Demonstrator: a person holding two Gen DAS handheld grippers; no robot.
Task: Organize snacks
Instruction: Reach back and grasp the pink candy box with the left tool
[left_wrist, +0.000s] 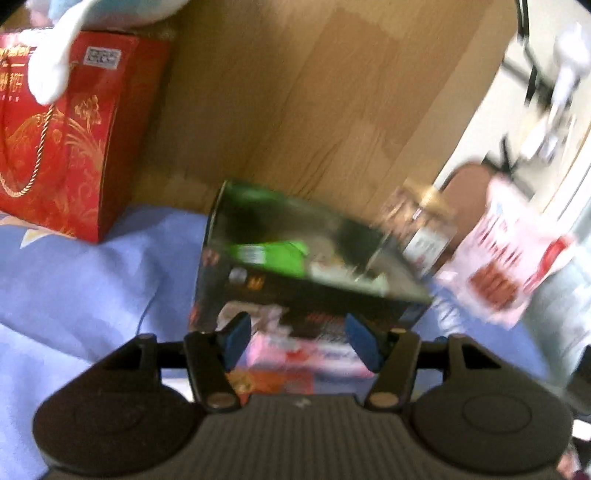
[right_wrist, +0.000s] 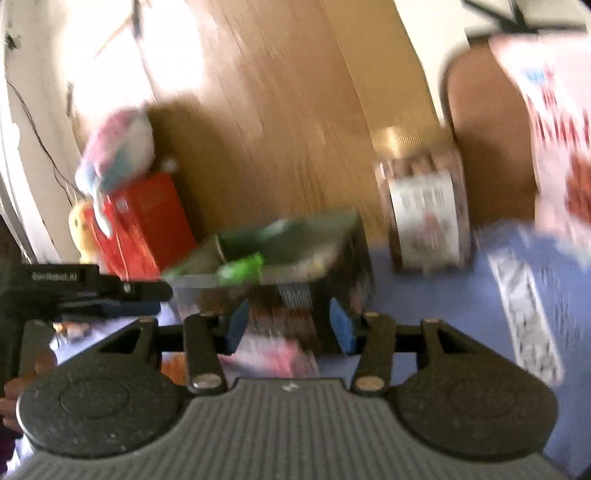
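Left gripper (left_wrist: 297, 336): jaws parted, blue pads (left_wrist: 236, 338) spread well apart, nothing pressed between them; aimed forward and downward. Right gripper (right_wrist: 290, 326): jaws likewise parted, blue pads (right_wrist: 341, 325) clear of any contact, tilted downward. Left gripper's body seen at the right gripper's left side, fingers of a hand (right_wrist: 22, 380) wrapped behind it. Both views motion-blurred.

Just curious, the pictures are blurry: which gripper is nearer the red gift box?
Left. The red gift box looms close beside the left gripper; from the right gripper it sits farther off, beyond the left one.
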